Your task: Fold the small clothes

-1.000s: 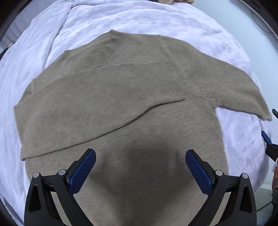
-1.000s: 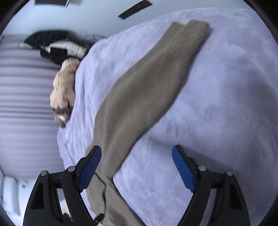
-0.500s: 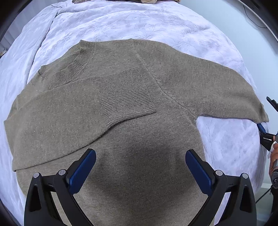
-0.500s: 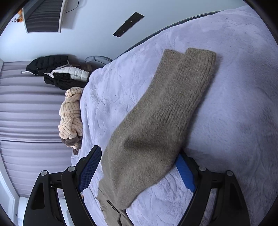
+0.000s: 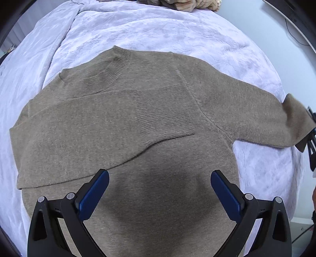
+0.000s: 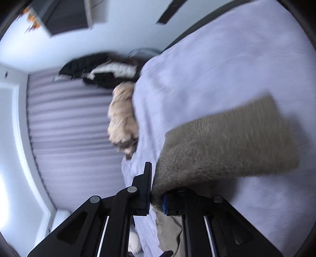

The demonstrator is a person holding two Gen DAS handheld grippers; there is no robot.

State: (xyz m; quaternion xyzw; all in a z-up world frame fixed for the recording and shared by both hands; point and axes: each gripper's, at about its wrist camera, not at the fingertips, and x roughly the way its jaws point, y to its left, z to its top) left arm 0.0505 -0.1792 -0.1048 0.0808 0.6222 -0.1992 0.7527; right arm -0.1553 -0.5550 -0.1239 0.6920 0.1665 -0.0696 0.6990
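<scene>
Left wrist view: a taupe knit sweater [image 5: 150,122] lies flat on a bed [image 5: 158,29] covered in pale lilac bedding, its ribbed collar [image 5: 118,59] toward the far side and its hem toward the camera; one sleeve [image 5: 79,138] is folded across the chest, its ribbed cuff [image 5: 164,112] resting near the middle of the body; the other sleeve [image 5: 256,118] extends outward to the frame's right edge, where its end is lifted off the bedding and meets the right gripper [image 5: 312,136], only partly visible there; the left gripper [image 5: 160,189] hovers over the lower body of the sweater, its blue-padded fingers [image 5: 94,193] spread wide with nothing between them, a soft shadow on the knit below. Right wrist view, blurred: the right gripper [image 6: 157,195] has its fingers [image 6: 147,189] drawn close together, pinching the sleeve end [image 6: 227,150], which stands raised above the bedding [image 6: 237,69]; a cream knitted garment [image 6: 122,122] lies at the bed's edge, with dark and white clothing [image 6: 102,71] beyond it; a pleated pale curtain [image 6: 75,142] fills the left of this view; the cream garment also shows at the top of the left wrist view [image 5: 197,4].
</scene>
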